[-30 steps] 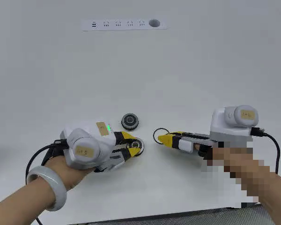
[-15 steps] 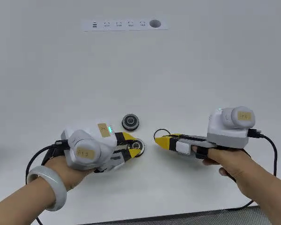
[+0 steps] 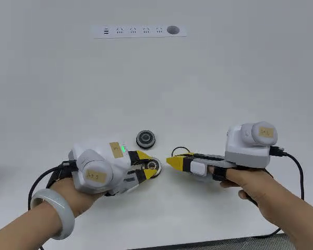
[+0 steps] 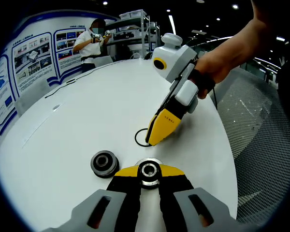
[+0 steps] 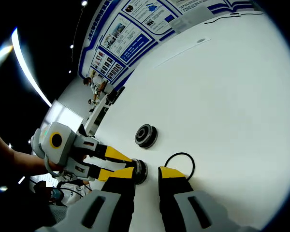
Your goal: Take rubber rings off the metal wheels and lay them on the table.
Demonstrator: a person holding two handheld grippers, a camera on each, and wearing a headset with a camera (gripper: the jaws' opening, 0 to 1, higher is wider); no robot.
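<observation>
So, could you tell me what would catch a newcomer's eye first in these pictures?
The left tongs are clamped on a metal wheel that looks bare, near the table's front. A loose black rubber ring lies on the table at the tip of the right tongs. A second wheel, wearing its black ring, sits just behind.

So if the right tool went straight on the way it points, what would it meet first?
Probably the metal wheel clamped in the left tool; the loose rubber ring lies just off to its side.

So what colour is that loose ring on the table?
The ring is black; see right gripper view.
</observation>
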